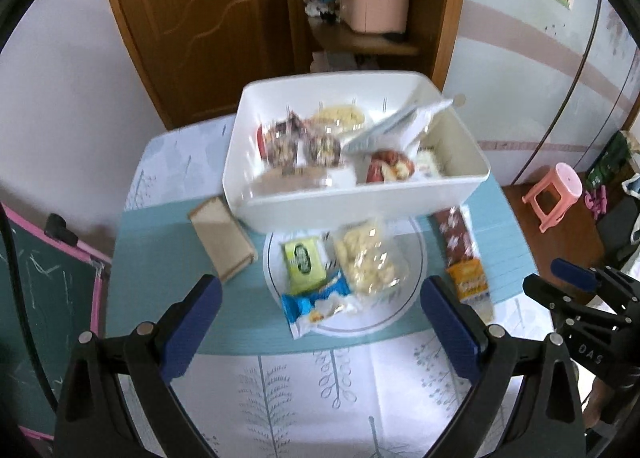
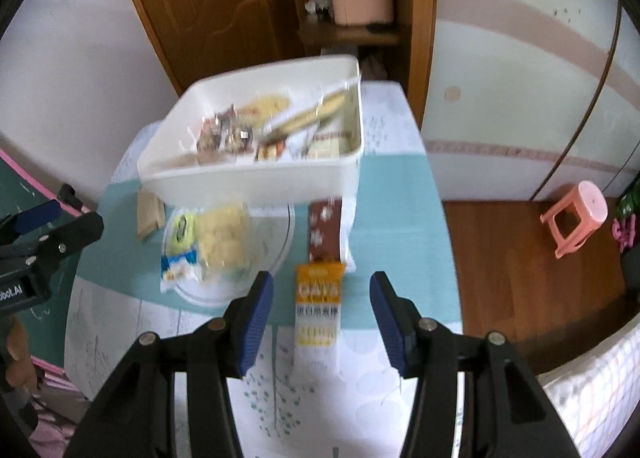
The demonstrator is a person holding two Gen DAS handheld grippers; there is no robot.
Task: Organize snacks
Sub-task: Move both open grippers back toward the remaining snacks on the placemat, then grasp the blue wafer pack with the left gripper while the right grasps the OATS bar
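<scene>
A white bin holds several wrapped snacks at the table's far side. In front of it a white plate carries a green packet, a clear bag of yellow snacks and a blue-white packet. A brown bar and an orange oat bar lie right of the plate. My left gripper is open above the plate's near edge. My right gripper is open around the oat bar, above it.
A tan packet lies left of the plate. The table has a teal and white patterned cloth. A chalkboard stands at left. A pink stool stands on the wood floor at right. A door is behind.
</scene>
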